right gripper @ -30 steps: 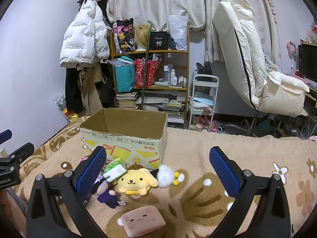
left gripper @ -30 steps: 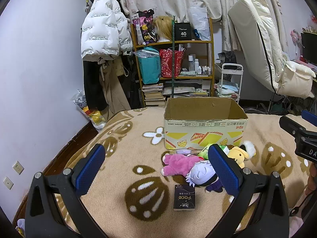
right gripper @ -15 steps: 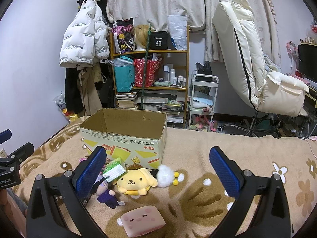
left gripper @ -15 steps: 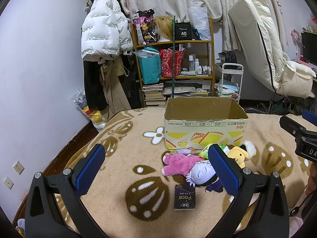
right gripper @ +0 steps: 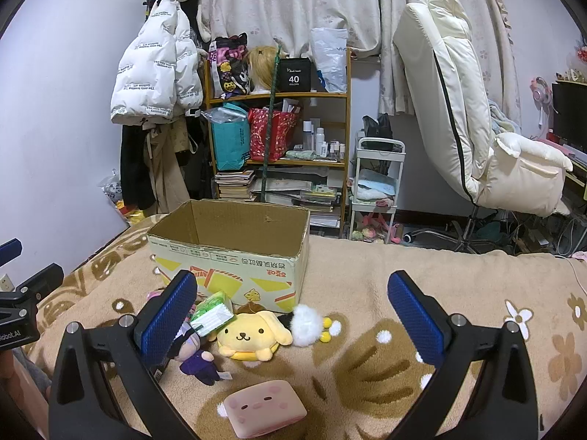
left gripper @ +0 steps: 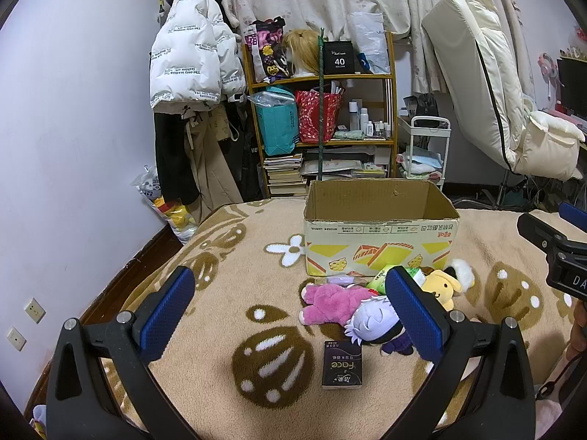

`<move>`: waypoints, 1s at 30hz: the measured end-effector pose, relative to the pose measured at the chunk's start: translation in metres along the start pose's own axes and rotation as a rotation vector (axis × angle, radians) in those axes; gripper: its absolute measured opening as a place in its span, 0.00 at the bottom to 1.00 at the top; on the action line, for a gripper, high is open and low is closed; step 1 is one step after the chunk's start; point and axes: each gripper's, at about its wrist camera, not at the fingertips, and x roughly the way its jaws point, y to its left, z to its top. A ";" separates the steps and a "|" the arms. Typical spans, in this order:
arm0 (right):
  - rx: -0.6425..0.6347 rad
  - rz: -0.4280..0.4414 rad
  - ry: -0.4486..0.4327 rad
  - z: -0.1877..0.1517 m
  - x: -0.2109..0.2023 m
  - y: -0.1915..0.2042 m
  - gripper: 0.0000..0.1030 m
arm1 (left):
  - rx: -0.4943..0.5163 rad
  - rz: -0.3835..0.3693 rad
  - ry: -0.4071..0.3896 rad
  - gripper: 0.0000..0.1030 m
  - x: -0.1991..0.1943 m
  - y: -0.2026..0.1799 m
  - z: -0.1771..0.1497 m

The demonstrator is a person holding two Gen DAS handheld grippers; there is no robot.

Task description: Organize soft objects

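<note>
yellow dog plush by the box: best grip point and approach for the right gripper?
Grip the yellow dog plush across its rounded head, coming from above with the open right gripper. It lies face-up on the blanket; floppy ears splay sideways and the white pompom toy touches its right side.

Each gripper is a black Y-shaped frame whose two arms end in flat fingers faced with blue, finely dimpled pads, with silver round-headed screws at the joints: the left gripper (left gripper: 290,315) and the right gripper (right gripper: 293,319) look alike. Seen side-on, the right gripper's black body carries white letters "DA", and the left's reads "Robot.AI".
</note>
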 end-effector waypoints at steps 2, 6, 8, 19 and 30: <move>0.000 -0.002 -0.001 0.000 0.000 0.000 1.00 | 0.000 -0.001 0.001 0.99 0.000 0.000 0.000; 0.000 0.000 0.000 0.000 0.000 0.000 1.00 | 0.001 0.000 0.001 0.99 0.000 0.000 0.000; 0.000 -0.001 0.000 0.000 0.001 0.000 1.00 | 0.001 0.000 0.000 0.99 0.000 0.000 0.000; 0.001 0.000 0.001 -0.001 0.001 0.000 1.00 | 0.001 0.000 0.001 0.99 0.000 0.000 0.000; 0.002 0.000 0.000 -0.001 0.001 0.000 1.00 | 0.003 -0.001 0.001 0.99 0.000 -0.002 0.002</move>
